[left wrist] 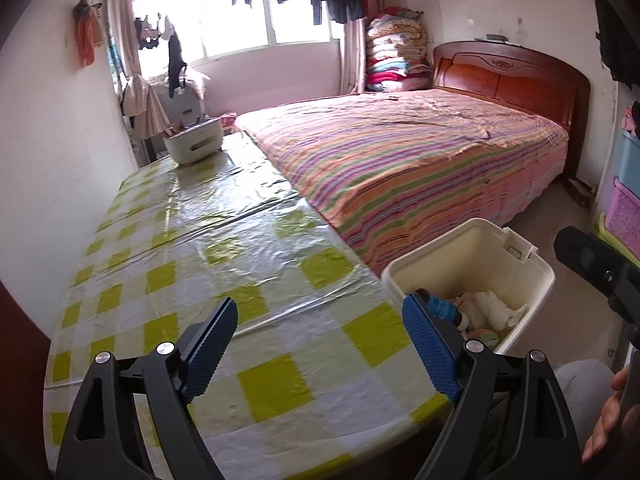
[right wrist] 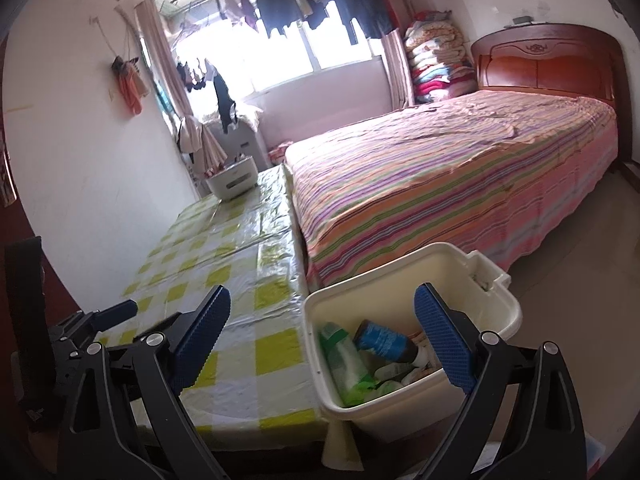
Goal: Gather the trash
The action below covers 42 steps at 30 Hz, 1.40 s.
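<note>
Flanking the table: striped bed, trash-filled bin; both tongs agape, empty.

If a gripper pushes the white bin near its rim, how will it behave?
The white bin looks like thin plastic holding only light trash, so it probably slides easily. Being tall and open-topped, it may tip when pushed high.

Glossy plastic table cover; smooth plastic bin.
</note>
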Motion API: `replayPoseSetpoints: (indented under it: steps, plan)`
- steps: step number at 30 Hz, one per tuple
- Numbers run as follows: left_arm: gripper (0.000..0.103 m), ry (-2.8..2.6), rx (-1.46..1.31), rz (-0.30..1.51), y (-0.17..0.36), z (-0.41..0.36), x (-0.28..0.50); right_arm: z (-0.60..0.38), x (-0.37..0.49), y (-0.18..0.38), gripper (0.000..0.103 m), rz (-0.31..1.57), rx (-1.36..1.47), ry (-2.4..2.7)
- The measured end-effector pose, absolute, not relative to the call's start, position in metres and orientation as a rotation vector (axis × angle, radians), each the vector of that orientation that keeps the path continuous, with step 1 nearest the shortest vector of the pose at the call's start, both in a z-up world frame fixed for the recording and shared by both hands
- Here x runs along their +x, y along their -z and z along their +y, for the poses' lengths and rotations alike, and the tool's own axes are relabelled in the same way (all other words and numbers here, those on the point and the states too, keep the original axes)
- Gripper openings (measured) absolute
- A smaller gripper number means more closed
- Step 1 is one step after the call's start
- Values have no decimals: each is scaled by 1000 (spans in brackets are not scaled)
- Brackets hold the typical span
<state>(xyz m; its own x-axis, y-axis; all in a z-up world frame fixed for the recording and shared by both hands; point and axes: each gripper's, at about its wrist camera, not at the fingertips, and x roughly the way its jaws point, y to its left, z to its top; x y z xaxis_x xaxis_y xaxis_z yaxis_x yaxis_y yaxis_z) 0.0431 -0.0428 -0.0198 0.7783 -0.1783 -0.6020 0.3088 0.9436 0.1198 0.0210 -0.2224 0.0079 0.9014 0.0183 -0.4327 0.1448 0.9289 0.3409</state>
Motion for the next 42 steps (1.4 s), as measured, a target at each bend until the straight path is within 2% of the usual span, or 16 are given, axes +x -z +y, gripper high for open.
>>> replayPoseSetpoints:
  steps: [15, 42]
  plan:
    - [82, 193, 161, 610, 19, -4, 39, -198, 32, 0, 92, 510, 352, 32]
    - [82, 204, 230, 632, 28, -33, 36, -227, 31, 30, 92, 546, 449, 51]
